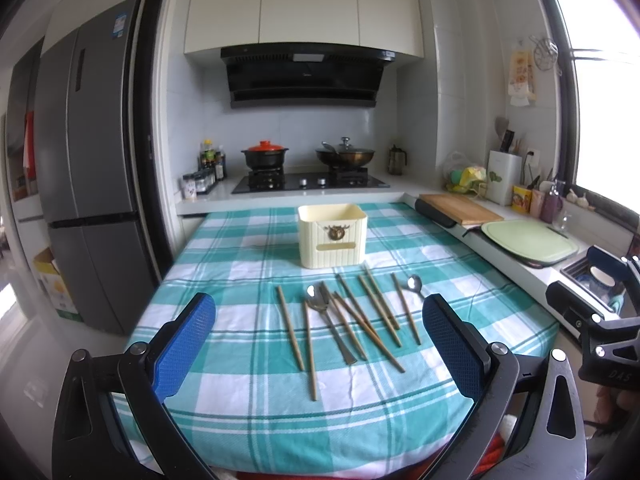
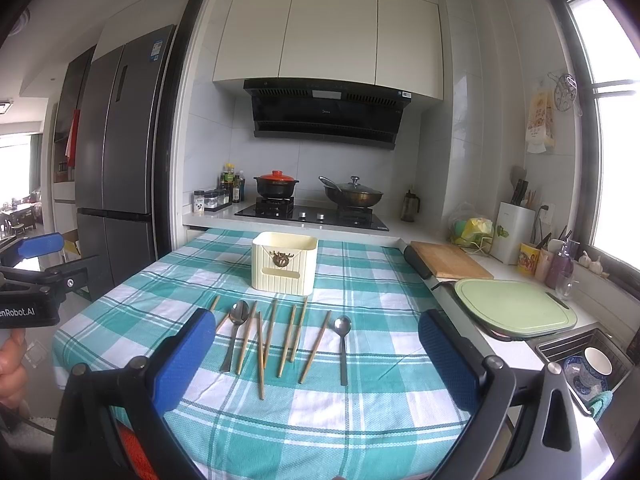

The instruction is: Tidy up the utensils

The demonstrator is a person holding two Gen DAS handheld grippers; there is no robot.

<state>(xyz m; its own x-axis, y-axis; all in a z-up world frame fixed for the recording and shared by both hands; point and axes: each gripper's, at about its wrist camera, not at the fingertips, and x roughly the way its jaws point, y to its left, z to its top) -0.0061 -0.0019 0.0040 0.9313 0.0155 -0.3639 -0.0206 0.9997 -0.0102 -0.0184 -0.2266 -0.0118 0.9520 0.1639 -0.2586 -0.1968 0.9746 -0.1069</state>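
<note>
Several wooden chopsticks and two metal spoons lie spread on a green checked tablecloth. One spoon lies among the chopsticks at the left, the other spoon at the right end. A cream utensil box stands upright behind them, and it looks empty. My left gripper is open, held above the near table edge in front of the utensils. My right gripper is open too, and holds nothing.
A counter runs along the right with a wooden cutting board, a green board and a sink with a cup. A stove with two pots stands behind the table. A fridge is at the left.
</note>
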